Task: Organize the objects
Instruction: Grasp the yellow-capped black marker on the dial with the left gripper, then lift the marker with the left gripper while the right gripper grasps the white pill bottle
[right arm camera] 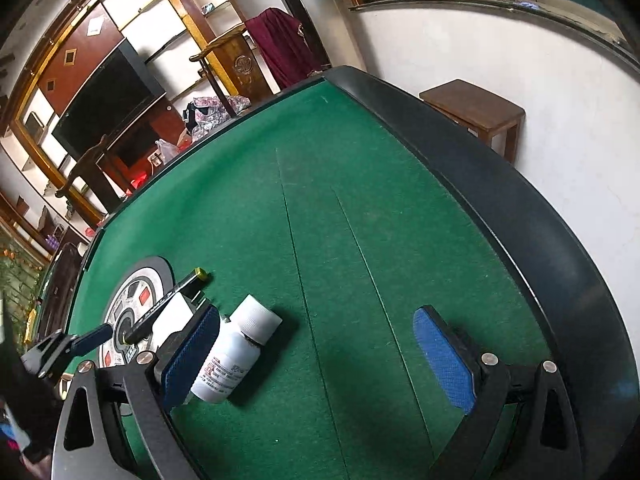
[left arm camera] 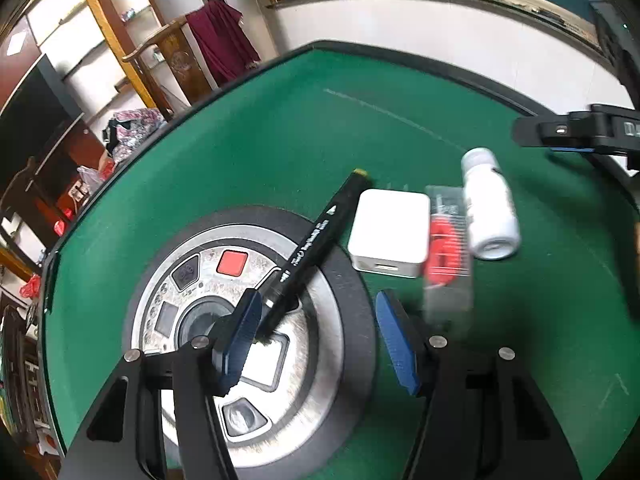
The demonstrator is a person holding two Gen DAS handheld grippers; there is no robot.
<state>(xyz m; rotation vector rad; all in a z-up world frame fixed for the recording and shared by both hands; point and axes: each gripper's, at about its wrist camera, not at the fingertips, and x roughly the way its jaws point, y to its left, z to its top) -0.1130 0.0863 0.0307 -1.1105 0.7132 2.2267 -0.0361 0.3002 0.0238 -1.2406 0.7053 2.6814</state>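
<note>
Marker (left arm camera: pixel 316 240) lettering blurring, unreadable; my left hand-held gripper (left arm camera: pixel 320 332) angling down, jaws half-wide, marker touching left pad. Right hand-held gripper (right arm camera: pixel 320 356) gaping wide beside white bottle (right arm camera: pixel 236 356).

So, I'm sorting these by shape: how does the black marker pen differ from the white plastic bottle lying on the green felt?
The black marker pen is thin and dark; the white plastic bottle is stubby and pale. The pen lies partly over the round metal centre panel, the bottle wholly on the green felt. Both lie on their sides.
</note>
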